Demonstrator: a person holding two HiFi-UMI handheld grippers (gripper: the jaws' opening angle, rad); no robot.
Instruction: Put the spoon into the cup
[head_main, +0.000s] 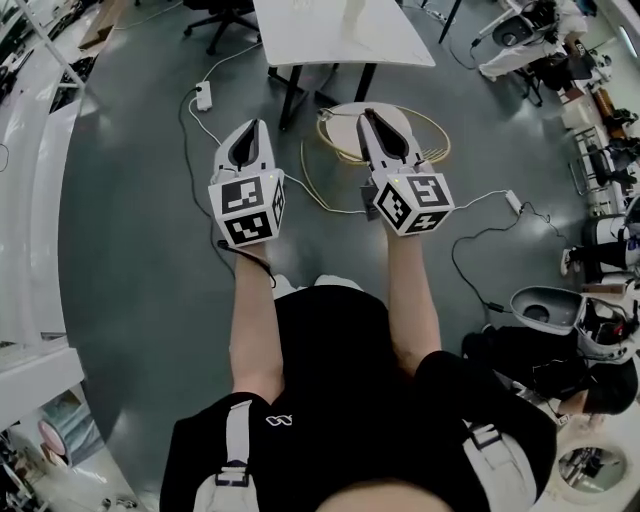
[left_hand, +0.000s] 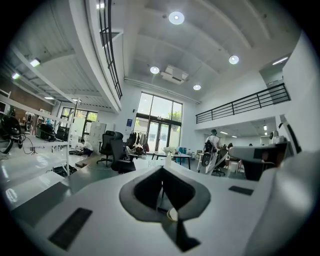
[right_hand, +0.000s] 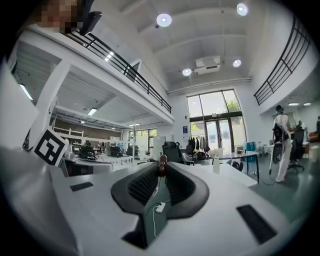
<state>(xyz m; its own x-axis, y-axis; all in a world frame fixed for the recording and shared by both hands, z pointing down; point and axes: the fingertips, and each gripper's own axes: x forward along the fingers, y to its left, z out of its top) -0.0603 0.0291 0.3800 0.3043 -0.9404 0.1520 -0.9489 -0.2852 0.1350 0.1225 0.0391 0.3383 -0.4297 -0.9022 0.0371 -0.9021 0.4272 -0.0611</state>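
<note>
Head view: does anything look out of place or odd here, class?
Nothing is spilled or broken, but no spoon or cup shows: the left gripper and right gripper are shut, empty, above a floor strewn with cables.

Power strip (head_main: 204, 96) left of table (head_main: 385, 40)

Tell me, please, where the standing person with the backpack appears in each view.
Head view: not in it.
Left gripper view: person with the backpack right of centre.
Right gripper view: near the right edge.
Shared landmark: the tall glass doors, left of the person in both gripper views.
</note>
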